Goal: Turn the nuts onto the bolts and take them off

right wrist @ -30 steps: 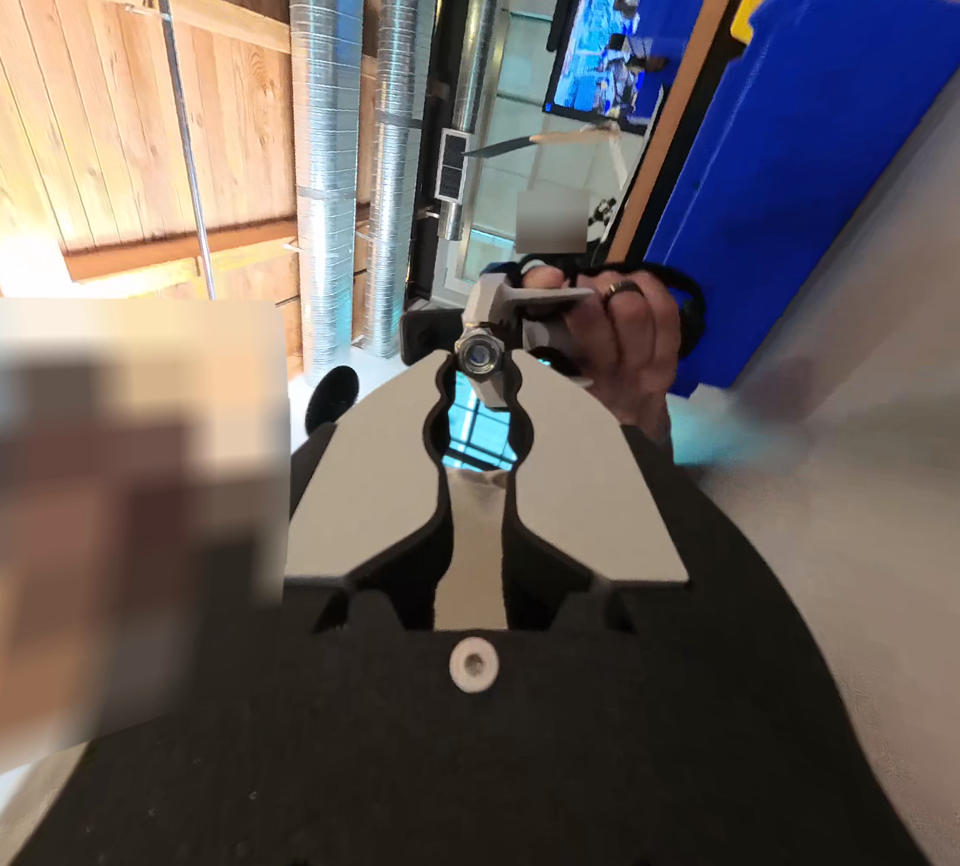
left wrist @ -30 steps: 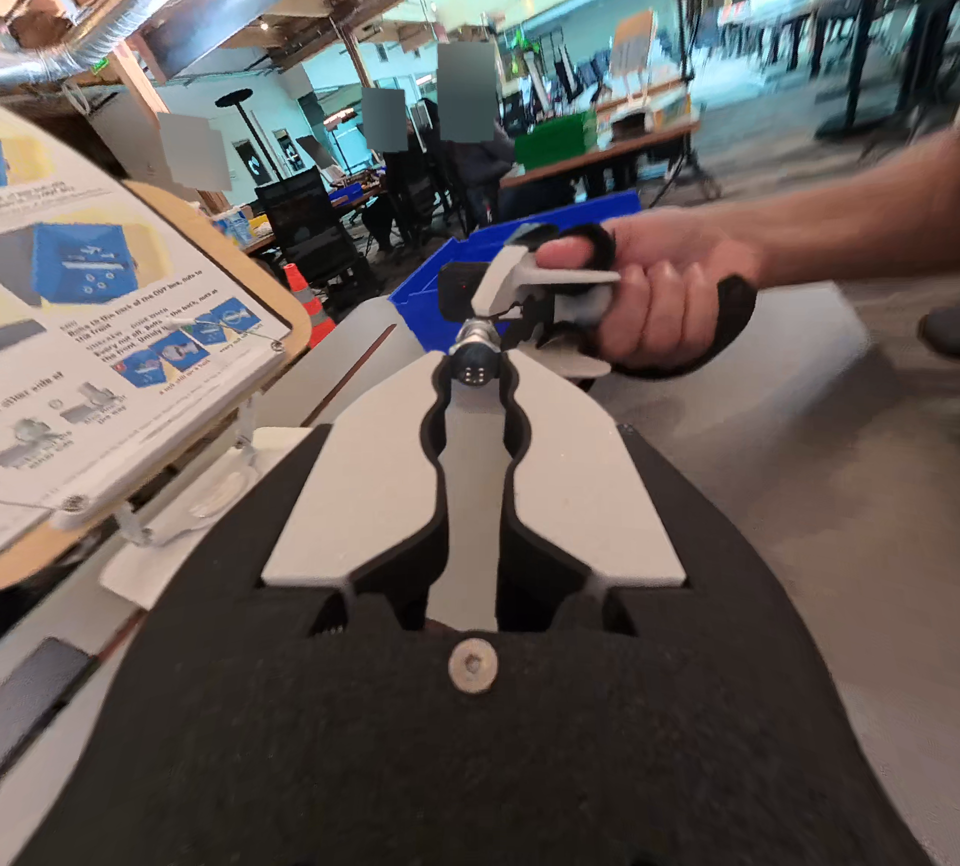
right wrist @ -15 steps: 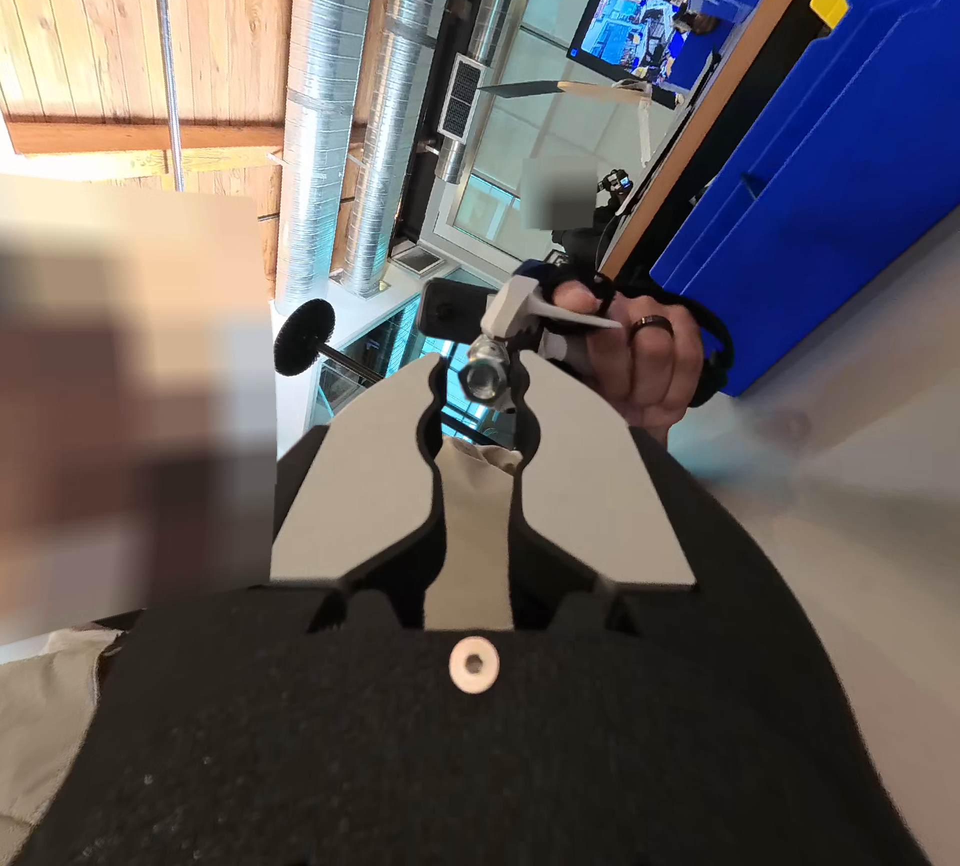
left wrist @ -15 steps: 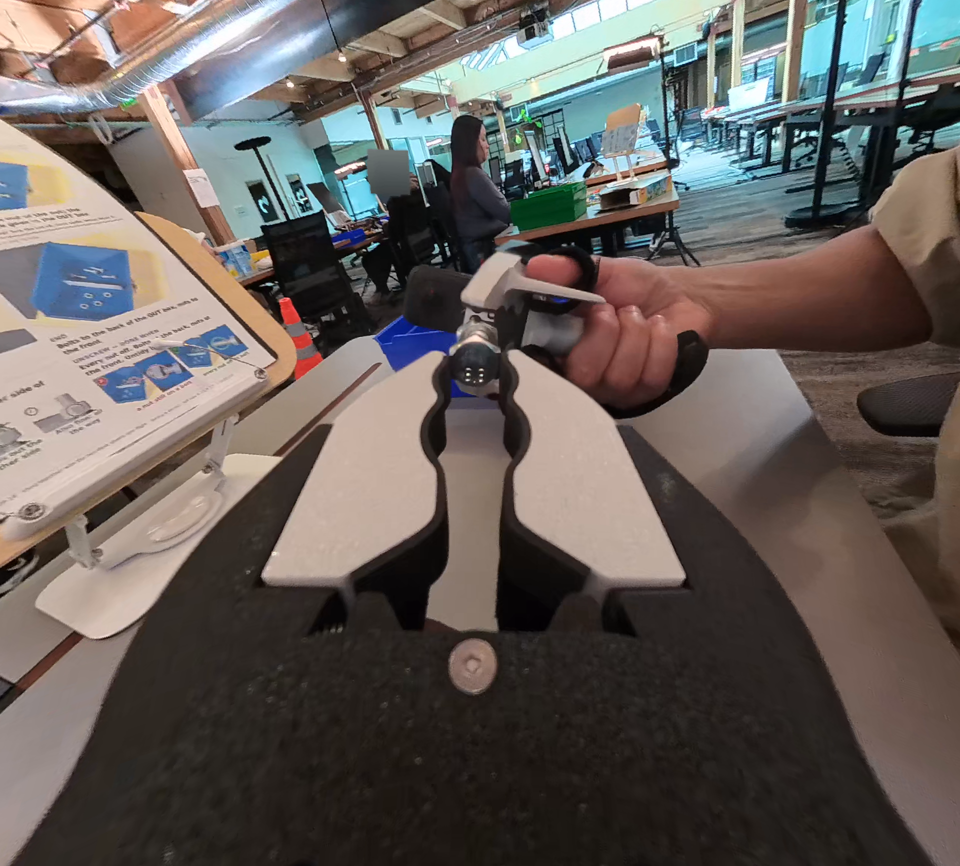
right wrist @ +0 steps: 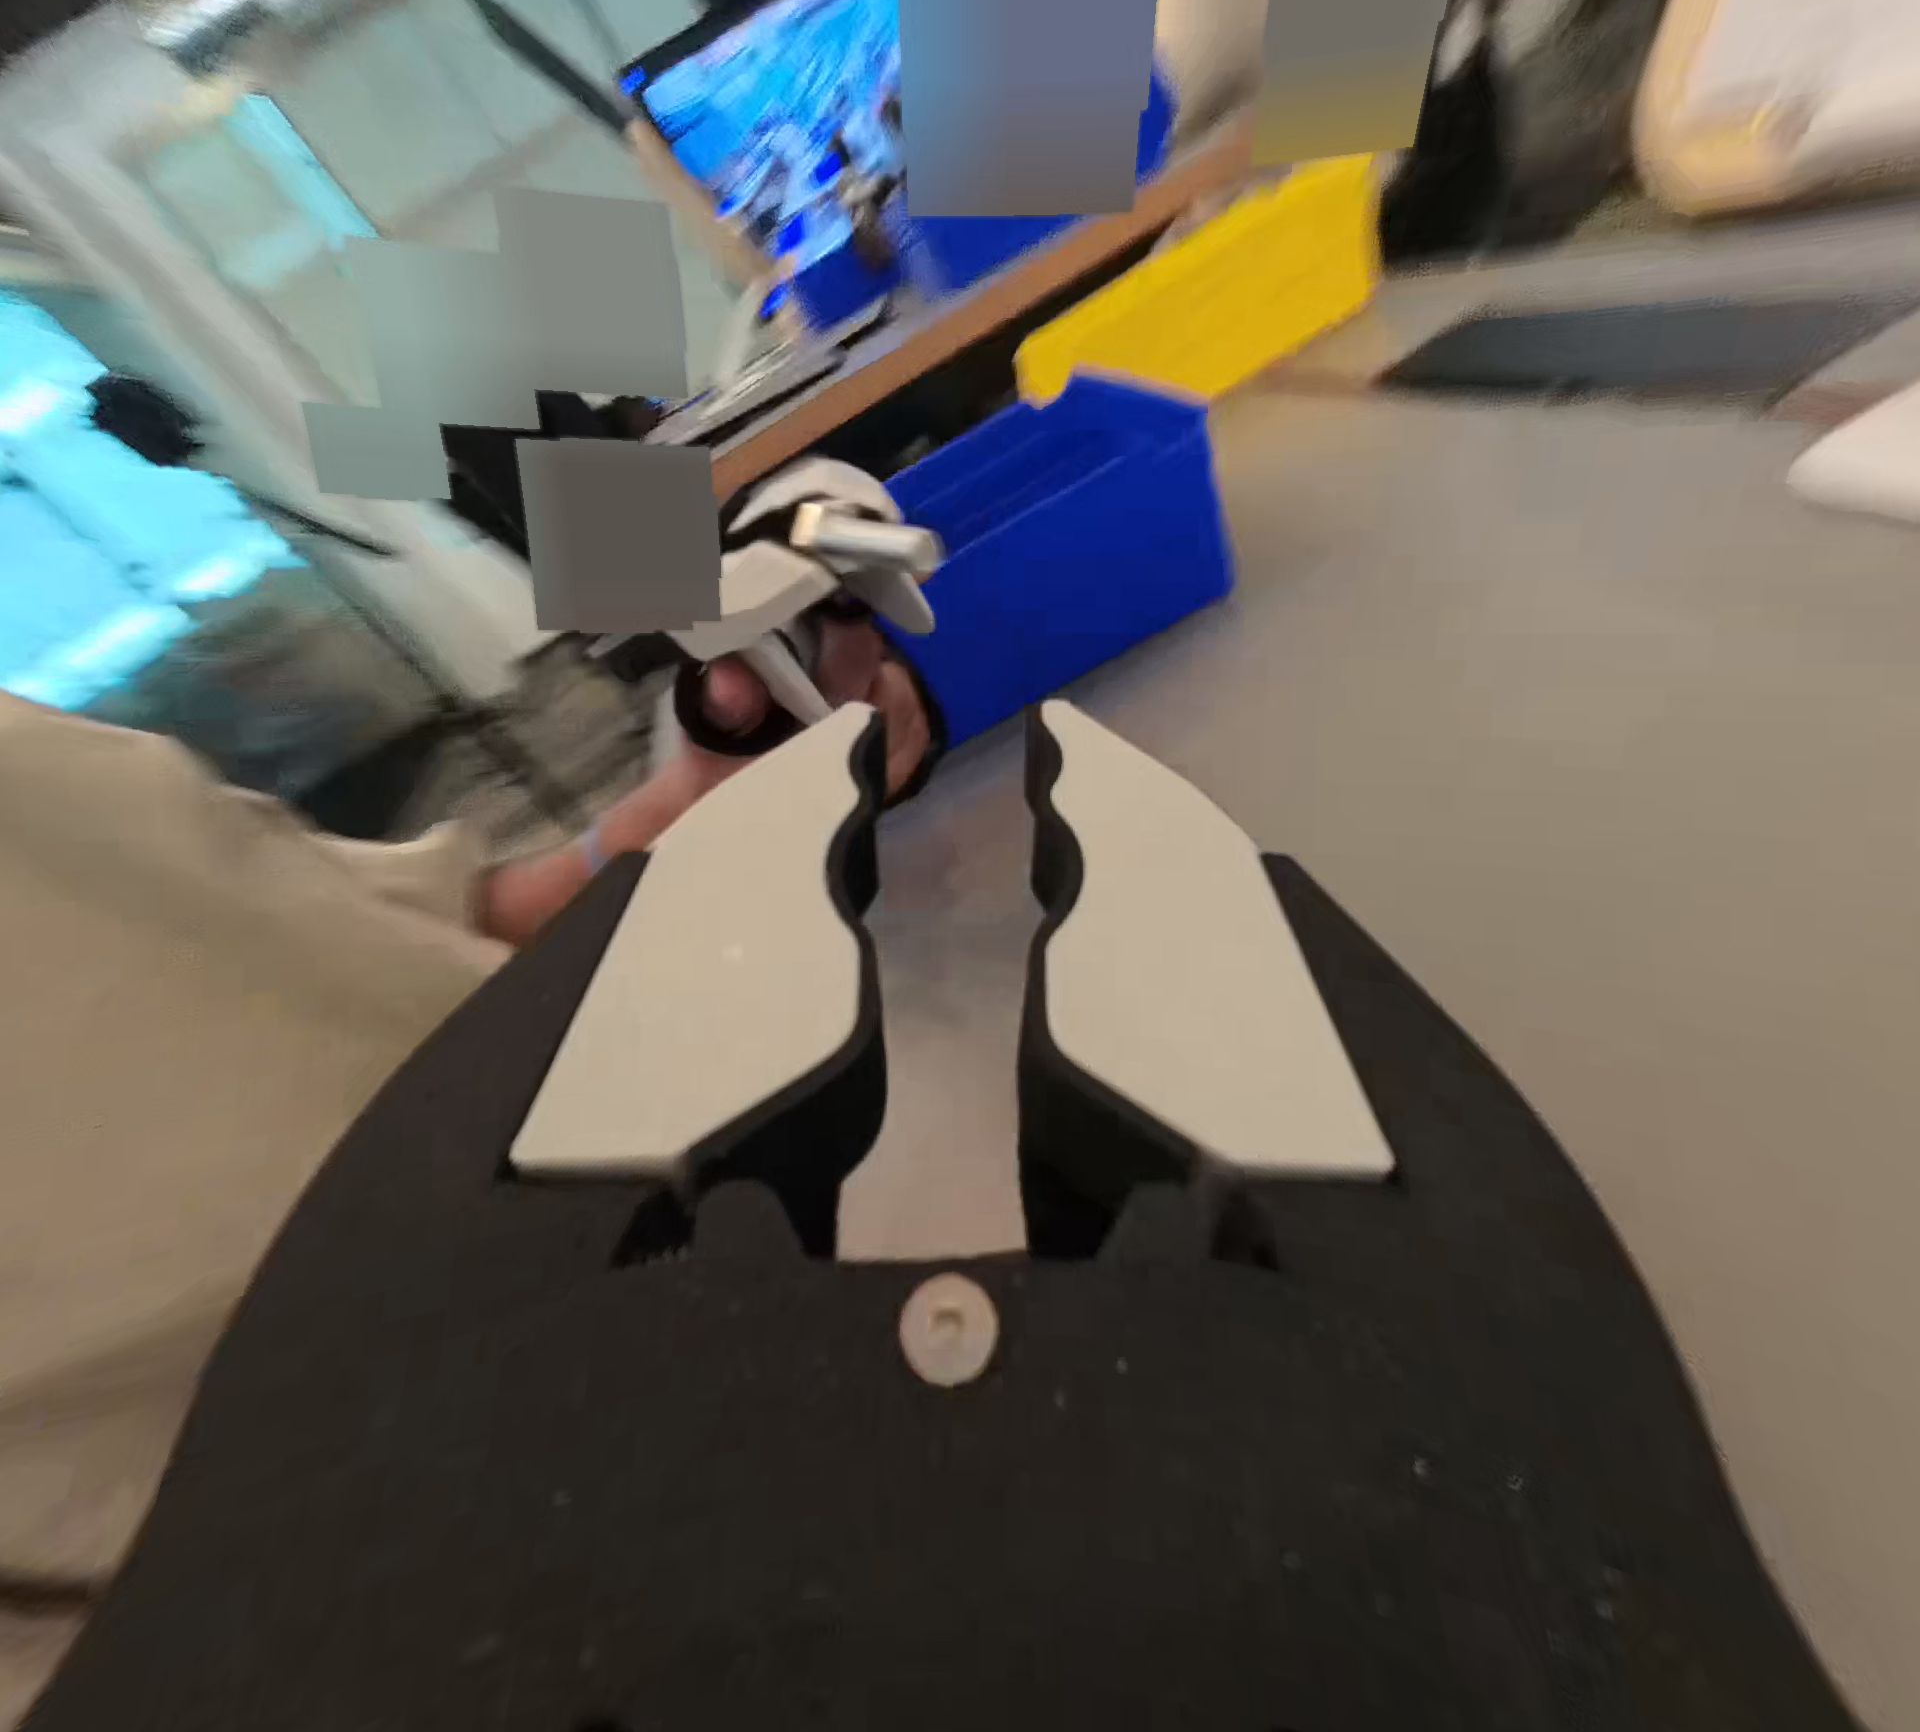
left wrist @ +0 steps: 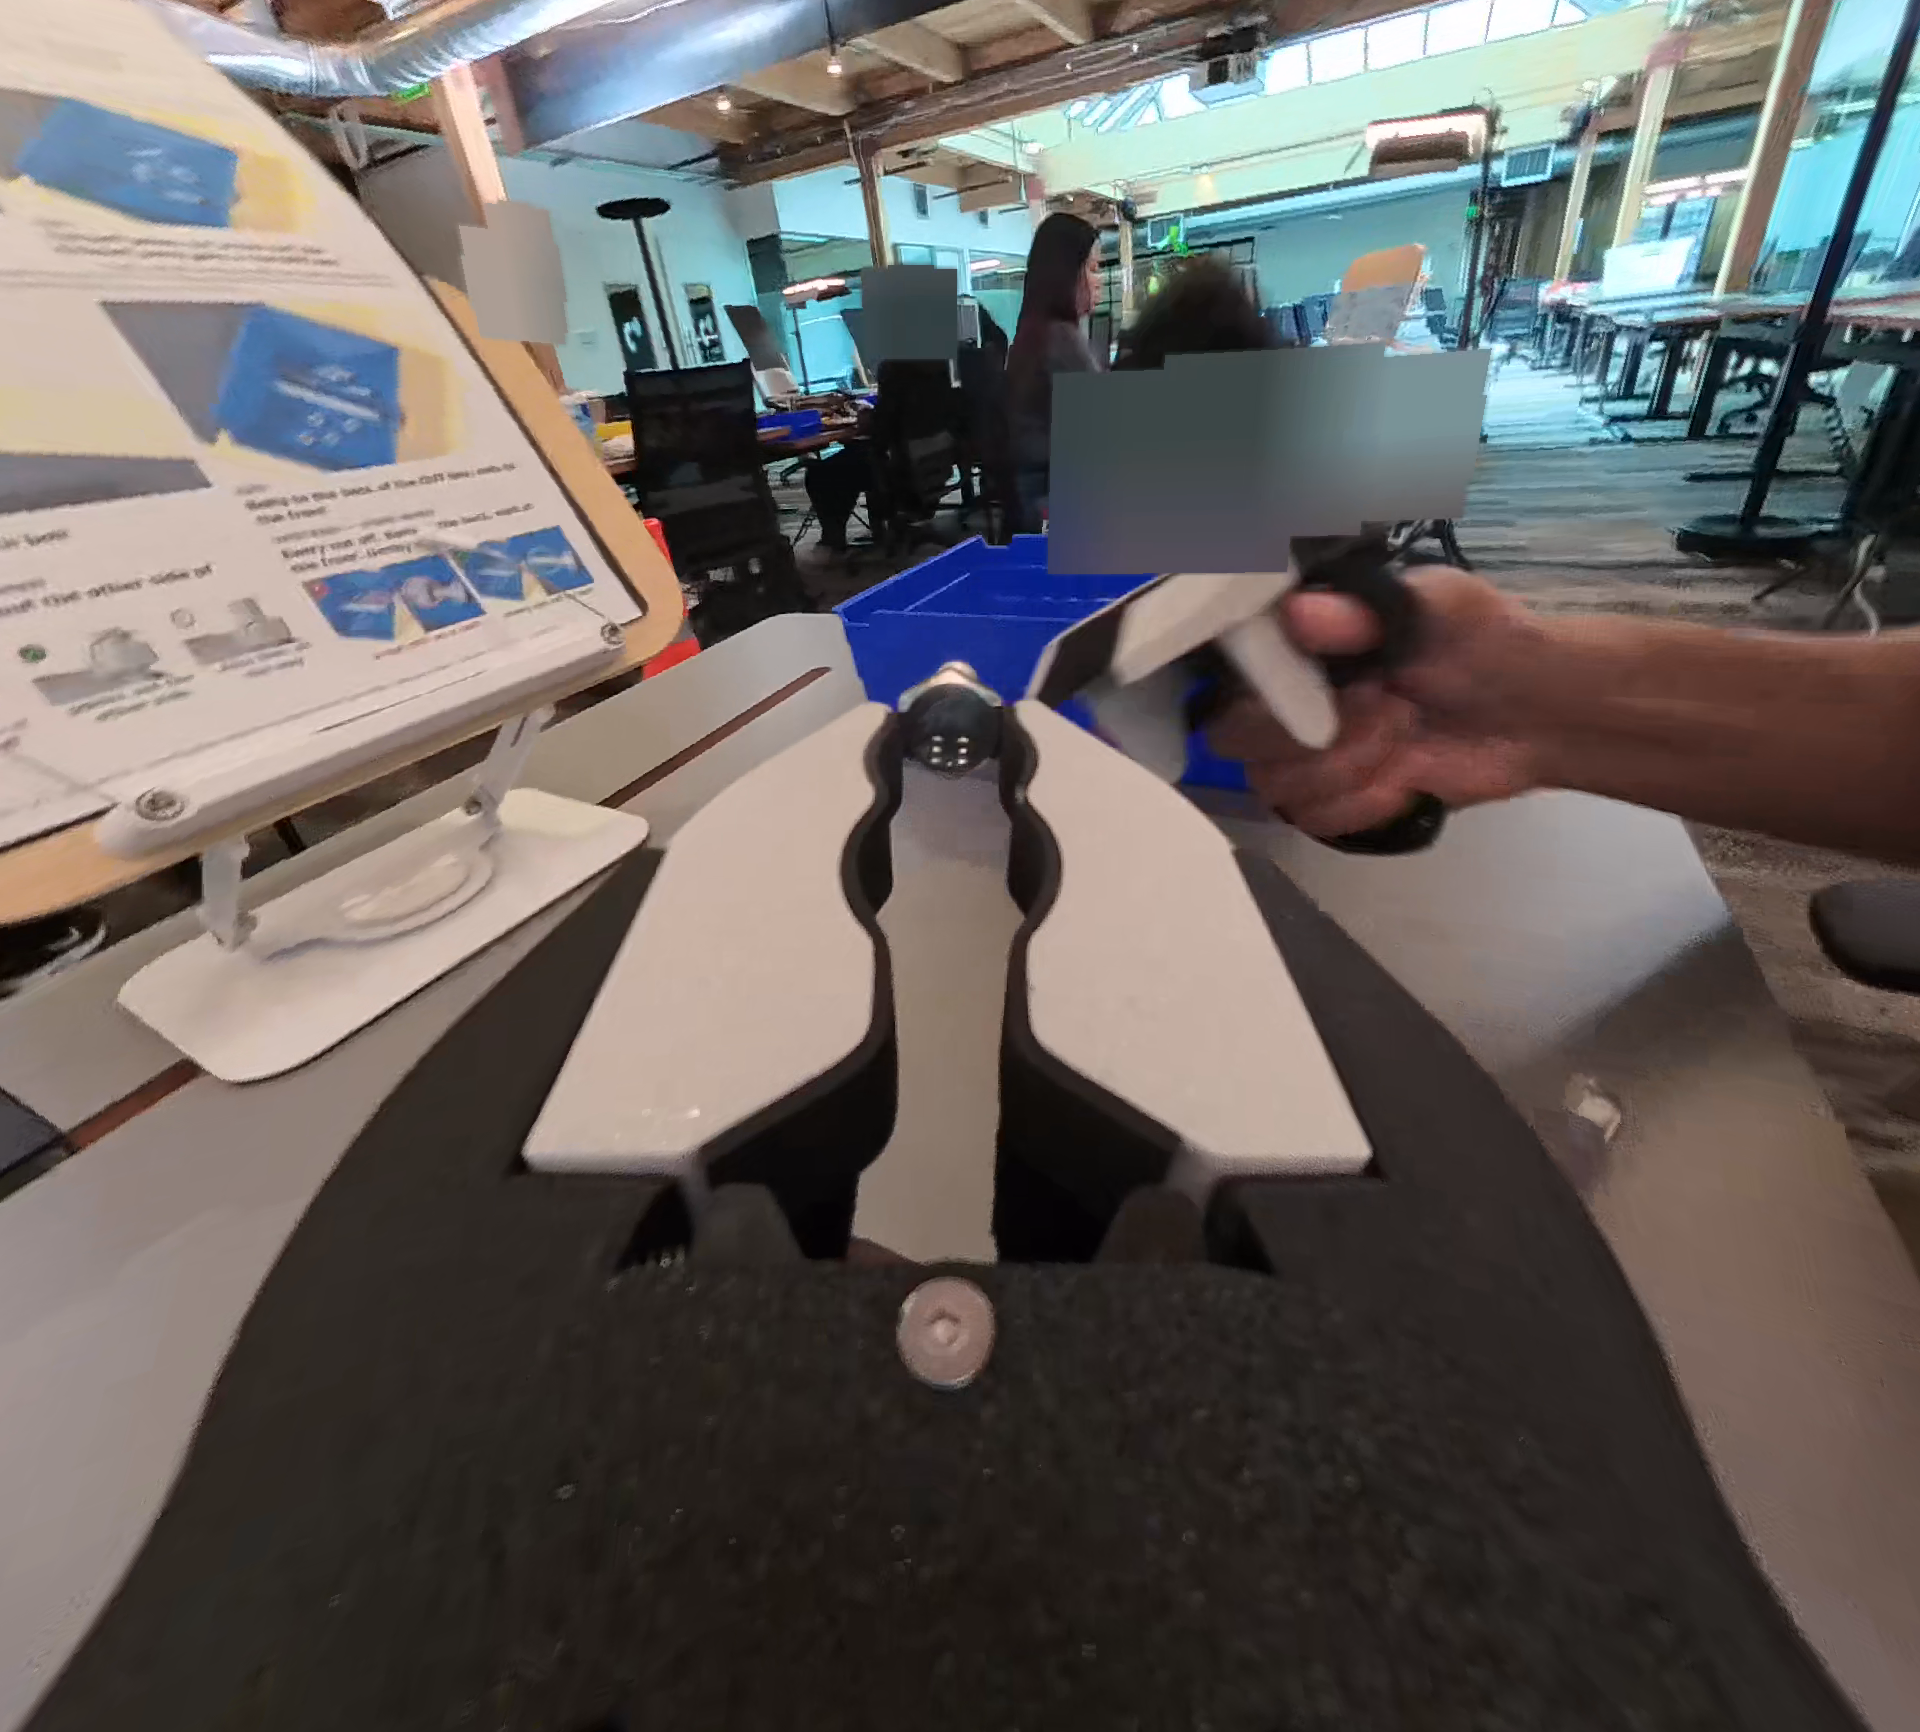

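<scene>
the left gripper (left wrist: pixel 951 726), its two pale grey fingers with black inner pads, pinches the dark round head of a steel bolt (left wrist: pixel 948 740) at its very tips, the head facing the camera and the shank pointing away. a silvery nut or washer (left wrist: pixel 954 676) shows on the shank just behind the head; which of the two it is cannot be told. just right of the bolt and apart from it, the right gripper (left wrist: pixel 1117 643), white and black, is gripped by a bare hand (left wrist: pixel 1403 706) above the grey tabletop (left wrist: pixel 1507 955). behind both lies a blue plastic bin (left wrist: pixel 966 612). at near left a printed instruction sheet on a tan wooden board (left wrist: pixel 312 477) leans on a white metal stand (left wrist: pixel 384 913).

in the right wrist view, badly blurred, the right gripper's fingers (right wrist: pixel 727 944) stand spread apart with only grey tabletop (right wrist: pixel 1507 747) between them. to the far left the left gripper (right wrist: pixel 831 560) shows in a hand (right wrist: pixel 790 726), a metallic piece at its tip too smeared to identify. the blue bin (right wrist: pixel 1081 560) sits just right of it, a yellow plastic bin (right wrist: pixel 1216 300) farther back. a beige sleeve (right wrist: pixel 197 934) fills the near left.
</scene>
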A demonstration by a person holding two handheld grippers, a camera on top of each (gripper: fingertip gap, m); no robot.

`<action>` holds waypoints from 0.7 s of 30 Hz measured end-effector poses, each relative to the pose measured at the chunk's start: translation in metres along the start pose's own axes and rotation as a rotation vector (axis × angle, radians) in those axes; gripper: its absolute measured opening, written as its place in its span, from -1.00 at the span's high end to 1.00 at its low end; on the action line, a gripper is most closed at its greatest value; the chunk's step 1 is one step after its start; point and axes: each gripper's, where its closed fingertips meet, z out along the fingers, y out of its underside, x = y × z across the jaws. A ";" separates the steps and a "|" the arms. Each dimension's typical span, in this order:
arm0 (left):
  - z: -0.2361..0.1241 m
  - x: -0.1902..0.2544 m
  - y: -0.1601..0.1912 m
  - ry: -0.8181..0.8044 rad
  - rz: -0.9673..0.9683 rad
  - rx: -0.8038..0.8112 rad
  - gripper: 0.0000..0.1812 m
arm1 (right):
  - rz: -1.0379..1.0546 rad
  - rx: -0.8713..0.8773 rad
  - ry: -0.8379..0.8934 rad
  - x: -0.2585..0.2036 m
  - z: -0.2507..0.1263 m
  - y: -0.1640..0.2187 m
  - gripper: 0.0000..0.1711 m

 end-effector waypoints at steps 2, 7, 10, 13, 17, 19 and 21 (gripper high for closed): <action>-0.005 -0.001 0.001 -0.026 -0.024 0.006 0.81 | -0.192 0.104 0.123 -0.026 -0.012 0.005 0.76; -0.007 -0.008 0.021 -0.087 -0.101 0.002 0.81 | -0.298 0.305 0.435 0.008 -0.037 0.030 0.97; 0.001 -0.011 0.029 -0.096 -0.091 -0.013 0.81 | -0.315 0.309 0.540 0.017 -0.028 0.035 0.81; 0.007 -0.005 0.031 -0.066 -0.101 -0.007 0.81 | -0.437 0.361 0.564 0.003 -0.037 0.023 0.88; 0.013 0.003 0.037 -0.069 -0.047 -0.037 0.81 | -0.380 0.393 0.490 0.000 -0.048 0.018 0.85; 0.017 0.009 0.038 -0.046 -0.060 -0.038 0.81 | -0.383 0.426 0.475 -0.004 -0.059 0.013 0.84; 0.019 0.010 0.046 -0.060 -0.037 -0.061 0.81 | -0.353 0.402 0.401 -0.012 -0.066 0.011 0.81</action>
